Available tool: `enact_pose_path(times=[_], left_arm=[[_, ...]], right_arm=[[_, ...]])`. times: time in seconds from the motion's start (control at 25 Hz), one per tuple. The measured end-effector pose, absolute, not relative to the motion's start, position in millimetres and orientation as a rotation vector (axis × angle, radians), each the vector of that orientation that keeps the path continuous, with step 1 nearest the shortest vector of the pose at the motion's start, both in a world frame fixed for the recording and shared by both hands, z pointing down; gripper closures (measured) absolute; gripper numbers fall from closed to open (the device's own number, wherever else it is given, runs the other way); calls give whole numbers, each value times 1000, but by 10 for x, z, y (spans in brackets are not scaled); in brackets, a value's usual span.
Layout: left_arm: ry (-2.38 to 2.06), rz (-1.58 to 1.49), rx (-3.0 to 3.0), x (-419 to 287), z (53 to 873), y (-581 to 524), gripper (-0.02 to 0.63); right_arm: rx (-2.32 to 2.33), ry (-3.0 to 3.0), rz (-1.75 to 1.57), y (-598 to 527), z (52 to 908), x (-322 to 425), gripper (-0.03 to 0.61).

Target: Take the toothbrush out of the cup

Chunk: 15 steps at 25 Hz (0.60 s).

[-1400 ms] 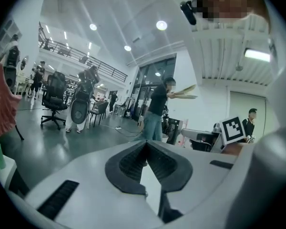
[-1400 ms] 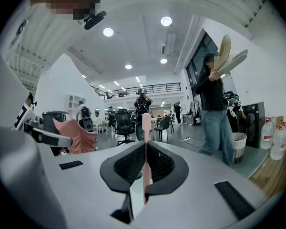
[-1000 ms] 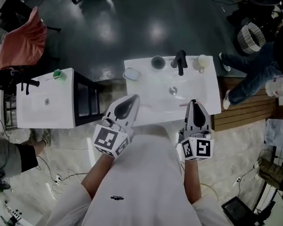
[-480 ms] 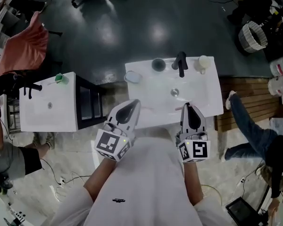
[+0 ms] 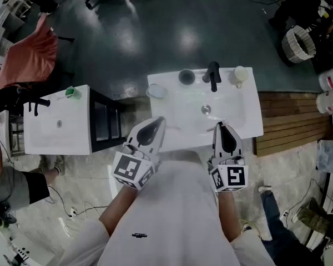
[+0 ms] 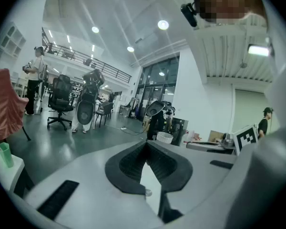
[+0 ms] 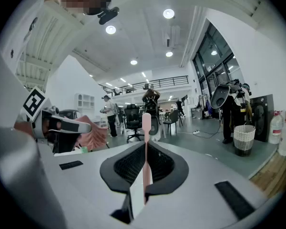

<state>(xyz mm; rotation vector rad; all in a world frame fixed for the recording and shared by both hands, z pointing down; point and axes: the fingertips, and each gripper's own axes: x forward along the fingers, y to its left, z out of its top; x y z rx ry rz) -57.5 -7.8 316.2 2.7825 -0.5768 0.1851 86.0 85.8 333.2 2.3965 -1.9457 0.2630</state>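
While toothbrush [image 7: 146, 123] stays clamped, right gripper [image 5: 221, 126] holds steady.

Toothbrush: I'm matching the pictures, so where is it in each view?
Head view: toothbrush barely shows at the right gripper tip, over the sink front edge.
Left gripper view: not in it.
Right gripper view: toothbrush centre, upright, clamped between the jaws.
Shared landmark: the red cloth.

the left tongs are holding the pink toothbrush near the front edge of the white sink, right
Not quite: it is the right tongs that are shut on the pink toothbrush, as the right gripper view shows. The left tongs are shut with nothing between them. The rest holds: the head view shows the toothbrush held near the front edge of the white sink.
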Motion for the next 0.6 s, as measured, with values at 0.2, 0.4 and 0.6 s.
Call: enact_pose_path(times=[0.2,0.4,0.6], left_arm=[[-593,191,2772,-589,3175,-64,611],[-607,186,2773,-631,3167,-91,611],[-614,177,2773,-679,3156,-114,611]], right_arm=[[2378,-1963,276,870,3359,844,571],[2379,-1966,284,867,3369,829,571],[2377,-1975,276,826,3349,774,571]])
